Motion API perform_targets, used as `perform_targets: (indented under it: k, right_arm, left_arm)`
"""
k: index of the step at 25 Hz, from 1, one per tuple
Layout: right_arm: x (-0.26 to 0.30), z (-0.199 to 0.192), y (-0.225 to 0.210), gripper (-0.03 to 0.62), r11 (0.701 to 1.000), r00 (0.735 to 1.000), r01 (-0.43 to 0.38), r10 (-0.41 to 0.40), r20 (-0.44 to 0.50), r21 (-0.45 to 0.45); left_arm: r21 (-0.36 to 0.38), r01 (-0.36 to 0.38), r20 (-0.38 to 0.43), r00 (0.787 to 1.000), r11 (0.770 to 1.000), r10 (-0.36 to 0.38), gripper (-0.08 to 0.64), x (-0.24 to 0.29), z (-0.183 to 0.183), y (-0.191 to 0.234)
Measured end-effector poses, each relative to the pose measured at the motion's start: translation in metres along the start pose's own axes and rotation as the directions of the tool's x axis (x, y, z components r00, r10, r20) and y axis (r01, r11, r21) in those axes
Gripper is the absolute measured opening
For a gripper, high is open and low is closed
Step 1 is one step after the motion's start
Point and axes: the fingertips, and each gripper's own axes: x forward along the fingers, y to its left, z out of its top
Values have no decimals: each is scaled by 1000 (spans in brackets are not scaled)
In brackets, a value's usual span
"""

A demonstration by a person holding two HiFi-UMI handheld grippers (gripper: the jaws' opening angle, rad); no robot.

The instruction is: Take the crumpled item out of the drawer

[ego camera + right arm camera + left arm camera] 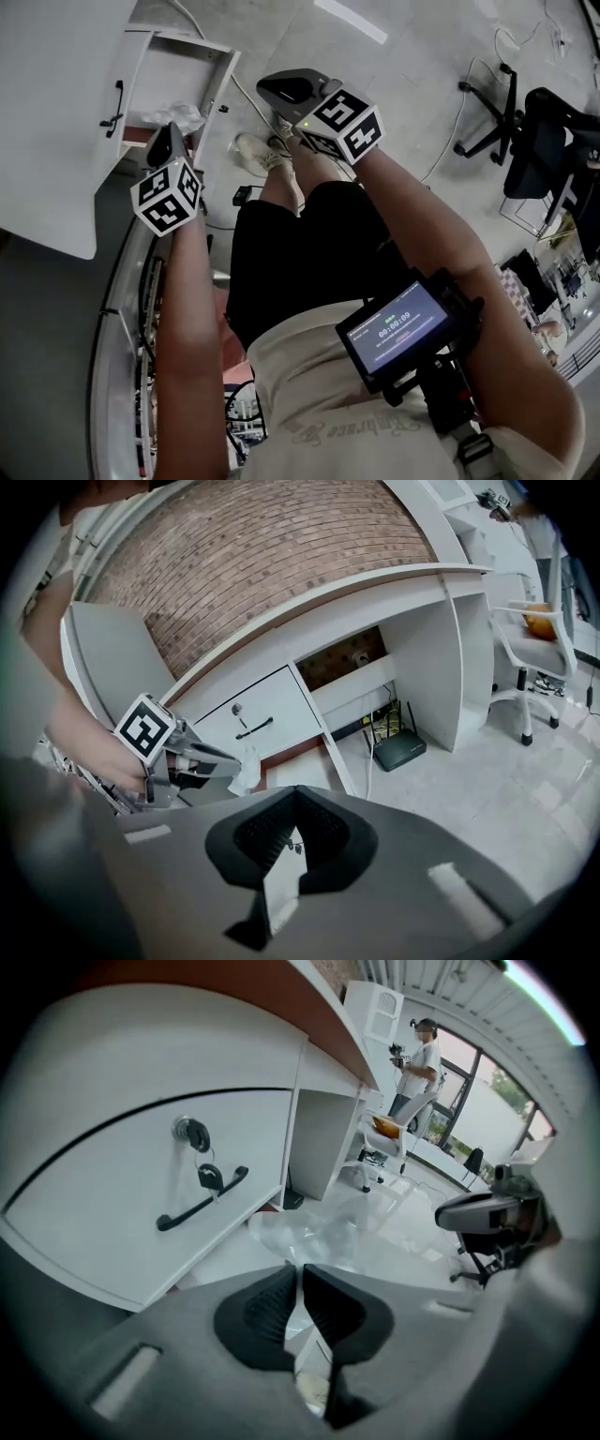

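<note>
Now the left tongs (298, 1274) are clenched on the crumpled item (314, 1234), a pale, filmy wad pinched right at their tips. It hangs at the mouth of the open drawer (219, 89), just beside the handled front, and by my read it is not yet clear of it. The right tongs (295, 794) are closed on nothing, held well apart over the floor. So the step is the lift-out. Next move, I'd judge: hold that pinch firm and draw the wad up and away without snagging the drawer's edge.
</note>
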Motion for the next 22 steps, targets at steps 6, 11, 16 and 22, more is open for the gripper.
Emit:
perform_targets:
  k: [6,11,16,22]
  right_arm:
    - [-8,5,2,8,1000,1000,7,-7,6,-29]
    - [-55,46,19,8,1000,999,17,-17,51,-15]
    - [-59,53,27,8,999,999,9,-7,51,-39]
    - [-70,77,40,8,997,998,-6,11,66,-78]
  left_arm:
    - [-34,14,45,999,999,-13,29,-15,-3,-7]
    - [-56,8,76,997,998,-4,29,-72,24,-30]
    - [-85,15,102,995,996,-6,29,-87,26,-26]
    - [-97,39,177,984,995,-22,29,-123,49,-20]
